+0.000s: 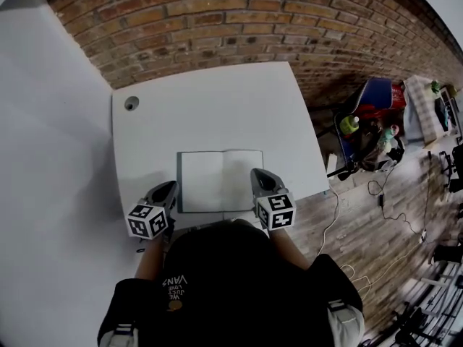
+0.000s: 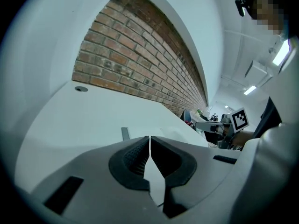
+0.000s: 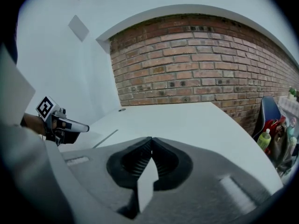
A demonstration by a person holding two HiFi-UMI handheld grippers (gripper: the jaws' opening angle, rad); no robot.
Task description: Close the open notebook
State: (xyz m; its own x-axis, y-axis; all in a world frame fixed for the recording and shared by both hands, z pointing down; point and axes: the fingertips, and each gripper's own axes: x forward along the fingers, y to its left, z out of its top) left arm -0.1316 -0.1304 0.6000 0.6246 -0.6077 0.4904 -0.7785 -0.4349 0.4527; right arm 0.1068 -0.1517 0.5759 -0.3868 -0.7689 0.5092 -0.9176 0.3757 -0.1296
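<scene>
An open notebook (image 1: 221, 181) with blank white pages lies flat on the white table (image 1: 210, 100), near its front edge. My left gripper (image 1: 172, 186) hovers by the notebook's lower left corner, jaws shut with nothing between them (image 2: 149, 138). My right gripper (image 1: 257, 172) is at the notebook's lower right corner, also shut and empty (image 3: 151, 139). In the left gripper view the notebook's dark left edge (image 2: 125, 133) shows just past the jaws, and the right gripper (image 2: 205, 123) is off to the right. The right gripper view shows the left gripper (image 3: 70, 126) at its left.
A round cable hole (image 1: 131, 103) sits at the table's far left corner. A brick wall (image 1: 239, 20) runs behind the table. Bags and bottles (image 1: 376, 125) and cables (image 1: 383, 194) lie on the wooden floor to the right. The person's torso (image 1: 231, 288) is against the front edge.
</scene>
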